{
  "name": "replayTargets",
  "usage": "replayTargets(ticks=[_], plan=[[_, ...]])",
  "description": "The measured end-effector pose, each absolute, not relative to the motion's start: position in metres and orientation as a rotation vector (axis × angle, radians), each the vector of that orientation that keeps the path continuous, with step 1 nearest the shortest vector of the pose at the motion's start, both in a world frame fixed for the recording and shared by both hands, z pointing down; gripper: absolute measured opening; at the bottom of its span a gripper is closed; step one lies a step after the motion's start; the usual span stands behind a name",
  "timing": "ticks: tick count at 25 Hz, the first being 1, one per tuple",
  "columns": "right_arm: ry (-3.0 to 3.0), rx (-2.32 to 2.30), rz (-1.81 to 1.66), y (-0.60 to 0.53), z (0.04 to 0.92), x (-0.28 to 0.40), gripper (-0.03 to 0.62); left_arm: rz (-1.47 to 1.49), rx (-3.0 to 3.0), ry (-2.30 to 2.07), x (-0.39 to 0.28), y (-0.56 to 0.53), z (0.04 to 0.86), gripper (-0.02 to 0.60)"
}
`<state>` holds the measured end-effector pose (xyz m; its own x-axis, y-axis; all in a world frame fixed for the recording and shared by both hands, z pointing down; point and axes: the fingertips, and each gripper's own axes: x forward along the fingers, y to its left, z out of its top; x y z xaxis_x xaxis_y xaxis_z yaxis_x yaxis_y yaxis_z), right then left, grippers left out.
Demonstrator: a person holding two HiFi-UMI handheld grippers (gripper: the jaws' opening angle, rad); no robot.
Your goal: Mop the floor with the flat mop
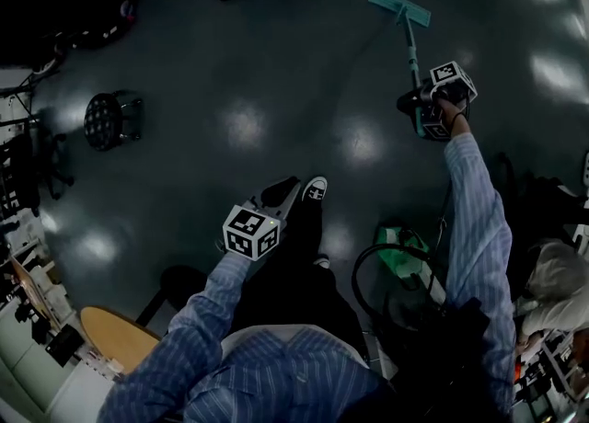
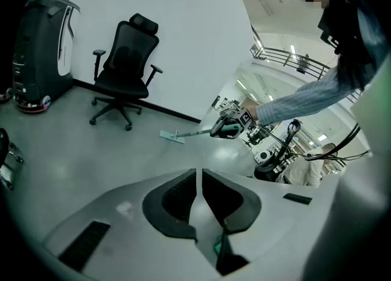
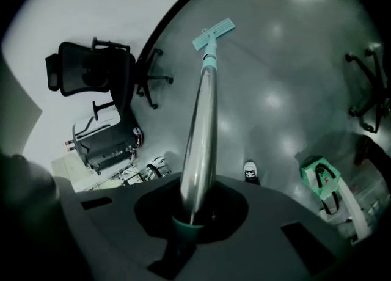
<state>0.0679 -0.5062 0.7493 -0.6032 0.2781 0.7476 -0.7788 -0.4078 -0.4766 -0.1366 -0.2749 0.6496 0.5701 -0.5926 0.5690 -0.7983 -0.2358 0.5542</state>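
Two hand-held grippers, one tool: my right hand-held gripper (image 1: 433, 110) is clamped on the mop (image 1: 410, 49) at the teal top end of its pole. The left hand-held gripper (image 1: 269, 199) hangs over my leg, jaws together on nothing. The mop reaches ahead of me, with its teal pad (image 1: 399, 5) flat on the floor (image 1: 239, 90).

I judge the mop light and stiff, but the bare metal pole looks smooth and likely to slip or twist in the jaws. Held only at the top it is a long lever, so the pad may wander. A second grip lower on the pole should steady it.

One container shows: a green bag (image 1: 402, 260) on the floor by my right side. I cannot tell what is in it.
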Motion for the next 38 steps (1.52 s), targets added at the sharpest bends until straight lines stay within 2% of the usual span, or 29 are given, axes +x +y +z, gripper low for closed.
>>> replayTargets(ticks=[4,9,12,17,24,33,38], plan=[[-1.150,0.832,2.209,-0.525,0.754,0.056,0.009,0.296,1.917,-1.144,-0.140,-0.261,0.658,0.032],[-1.154,0.828,2.217,-0.501,0.757,0.063,0.009,0.303,1.937,-1.146,-0.132,-0.247,0.659,0.032],[-1.171,0.818,2.223,-0.456,0.770,0.091,0.009,0.311,1.959,-1.150,-0.110,-0.224,0.673,0.032],[-1.146,0.811,2.170,-0.401,0.738,0.078,0.009,0.285,1.970,-1.126,-0.125,-0.226,0.640,0.032],[-1.132,0.767,2.195,-0.287,0.722,0.091,0.009,0.295,2.044,-1.058,-0.100,-0.197,0.621,0.032],[-1.127,0.686,2.223,-0.139,0.714,0.125,0.009,0.259,2.102,-1.072,-0.061,-0.127,0.592,0.032],[-1.117,0.673,2.205,-0.045,0.712,0.133,0.009,0.223,2.108,-1.141,-0.068,-0.067,0.582,0.032]])
